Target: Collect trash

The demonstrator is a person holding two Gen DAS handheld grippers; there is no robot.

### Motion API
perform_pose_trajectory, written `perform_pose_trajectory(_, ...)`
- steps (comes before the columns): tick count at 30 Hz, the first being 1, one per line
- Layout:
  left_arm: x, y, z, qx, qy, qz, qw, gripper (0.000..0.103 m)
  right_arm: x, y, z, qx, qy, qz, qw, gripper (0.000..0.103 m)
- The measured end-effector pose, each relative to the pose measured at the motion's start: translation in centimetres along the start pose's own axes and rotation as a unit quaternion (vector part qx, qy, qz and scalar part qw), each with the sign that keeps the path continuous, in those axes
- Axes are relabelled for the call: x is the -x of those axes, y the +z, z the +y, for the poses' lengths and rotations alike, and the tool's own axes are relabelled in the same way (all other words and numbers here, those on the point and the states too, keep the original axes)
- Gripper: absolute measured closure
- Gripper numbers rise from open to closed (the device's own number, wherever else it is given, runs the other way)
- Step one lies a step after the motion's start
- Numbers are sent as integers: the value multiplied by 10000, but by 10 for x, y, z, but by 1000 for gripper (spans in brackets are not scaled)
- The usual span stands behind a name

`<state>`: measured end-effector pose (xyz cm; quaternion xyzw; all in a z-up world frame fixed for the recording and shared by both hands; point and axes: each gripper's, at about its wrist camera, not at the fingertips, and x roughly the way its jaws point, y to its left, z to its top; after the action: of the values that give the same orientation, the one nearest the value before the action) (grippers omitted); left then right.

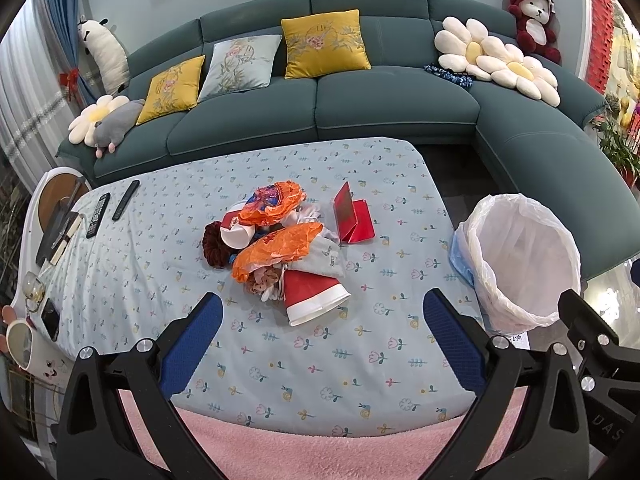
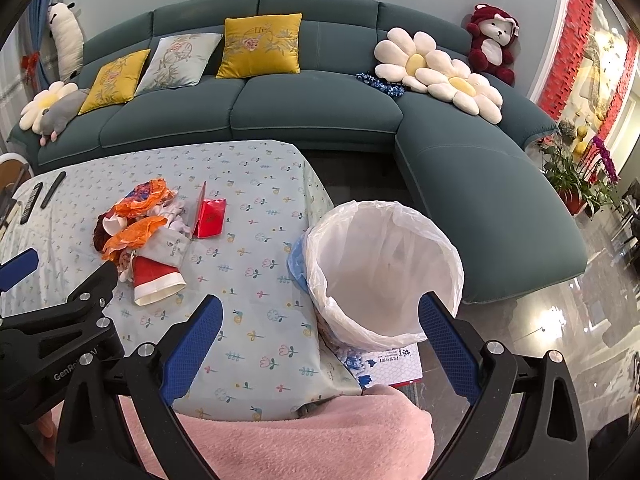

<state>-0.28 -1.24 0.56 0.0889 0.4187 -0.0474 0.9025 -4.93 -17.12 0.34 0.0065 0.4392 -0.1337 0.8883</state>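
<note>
surface cloth [image 1: 320, 368]: matt printed cotton
bin liner [image 2: 384, 264]: thin translucent plastic
paper cup [image 1: 316, 300]: red paper, white rim
orange wrappers [image 1: 276, 248]: crinkled, glossy
tool pads [image 1: 192, 344]: blue textured rubber
floor [image 2: 560, 320]: polished, glossy

Table [image 1: 280, 380], middle: two red paper cups [image 1: 312, 296], two crumpled orange wrappers [image 1: 276, 248], one grey pouch [image 1: 324, 258], one red folded card [image 1: 354, 216]. Left edge: two remotes [image 1: 98, 216]. Off the right edge: one lined bin [image 1: 524, 256]. Sofa [image 1: 400, 100] behind: three cushions [image 1: 326, 42], three flower pillows [image 1: 468, 46].
</note>
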Motion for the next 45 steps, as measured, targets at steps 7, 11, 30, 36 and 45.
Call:
perform_pose_trajectory(7, 1, 1, -2, 4, -9, -27, 10000, 7, -2, -1, 1, 17, -39, -50, 10000, 9)
perform_pose_trajectory(11, 1, 1, -2, -1, -7, -31, 10000, 7, -1, -2, 1, -6, -46, -58, 10000, 9)
perform_pose_trajectory(30, 6, 5, -6, -4, 5, -116, 9999, 7, 3, 0, 0, 38, -44, -89, 9999, 9)
perform_pose_trajectory(36, 7, 6, -6, 1, 6, -115, 9999, 7, 3, 1, -1, 40, -62, -57, 10000, 9)
perform_pose_trajectory(45, 7, 7, -6, -2, 11, -130, 9999, 8, 3, 1, -1, 47, -68, -62, 9999, 9)
